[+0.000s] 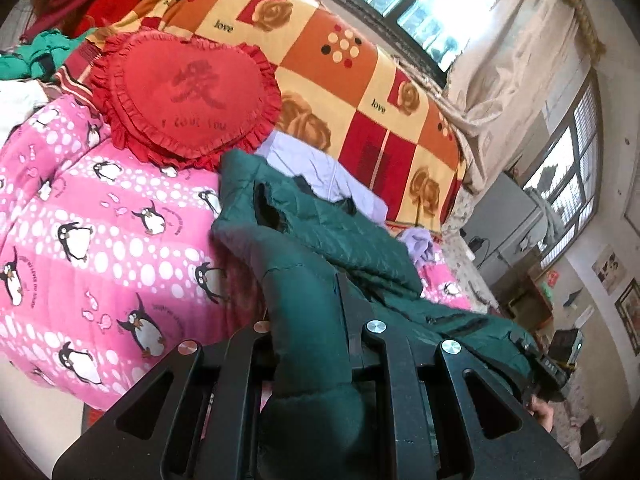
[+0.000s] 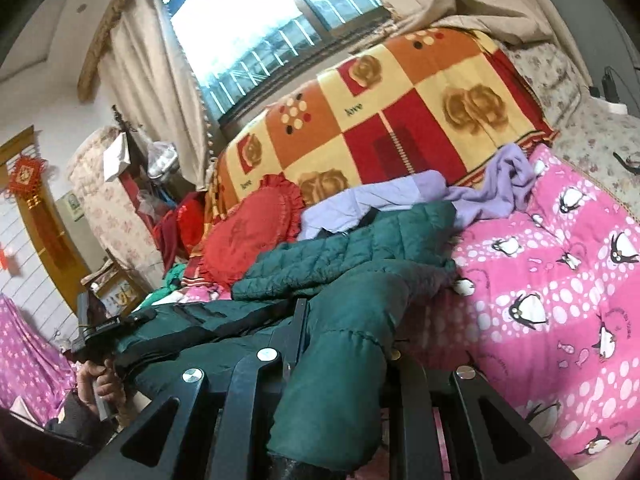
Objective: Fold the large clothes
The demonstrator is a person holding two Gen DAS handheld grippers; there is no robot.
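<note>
A dark green quilted jacket [image 1: 340,232] lies across the pink penguin quilt [image 1: 100,216], lifted at its near edge. In the left wrist view a puffy sleeve runs between the fingers of my left gripper [image 1: 304,304], which is shut on it. My right gripper [image 1: 548,364] shows at the far right, clamped on the jacket's other end. In the right wrist view my right gripper [image 2: 344,328] is shut on a padded sleeve of the jacket [image 2: 352,248]. My left gripper [image 2: 96,332] is at the left, with a hand [image 2: 100,384] on its handle. The jacket hangs stretched between the two grippers.
A red heart-shaped pillow [image 1: 180,96] and a lilac garment [image 1: 320,172] lie behind the jacket. An orange and red checked blanket [image 1: 360,80] covers the back of the bed under the window [image 1: 440,0]. More green clothing [image 1: 36,56] sits at the far left.
</note>
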